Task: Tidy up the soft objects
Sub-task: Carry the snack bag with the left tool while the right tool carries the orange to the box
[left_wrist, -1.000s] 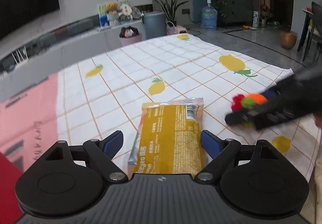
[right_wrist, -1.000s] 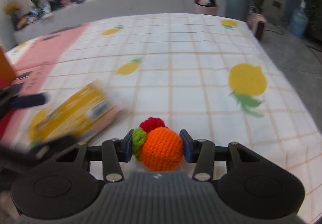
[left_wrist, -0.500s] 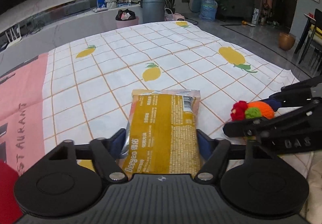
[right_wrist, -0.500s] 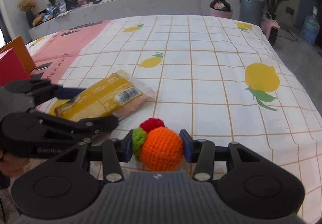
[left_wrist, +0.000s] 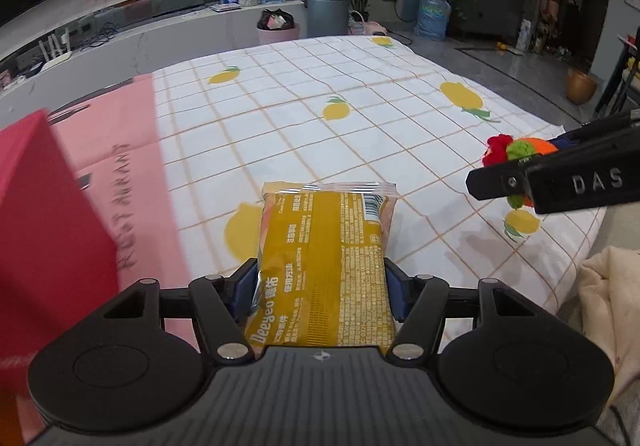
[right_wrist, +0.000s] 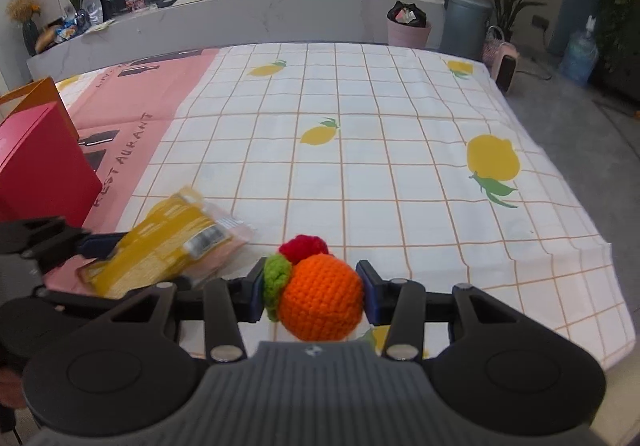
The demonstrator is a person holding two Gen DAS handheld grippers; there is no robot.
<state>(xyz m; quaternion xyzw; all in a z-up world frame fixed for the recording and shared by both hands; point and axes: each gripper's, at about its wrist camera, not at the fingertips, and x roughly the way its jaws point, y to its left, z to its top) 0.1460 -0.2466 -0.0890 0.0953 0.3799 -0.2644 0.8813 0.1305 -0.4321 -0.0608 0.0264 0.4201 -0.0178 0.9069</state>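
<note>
Near the tabletop's [right_wrist: 400,173] front edge, left tool [left_wrist: 322,286] has just closed on a yellow packet [left_wrist: 324,266], right tool [right_wrist: 310,292] grips a crocheted orange [right_wrist: 320,302], both lifted for sorting.

Even, soft indoor light, moderately bright, no hard shadows on the tablecloth [left_wrist: 360,117]. Slight sheen on the yellow packet [left_wrist: 324,266] at its top seal. Strong fisheye bowing: cloth grid and the back counter [right_wrist: 280,13] curve toward the edges, corners vignette dark. Motion blur on the red box [left_wrist: 44,230] in the left view and on the packet in the right view; centre otherwise sharp
</note>
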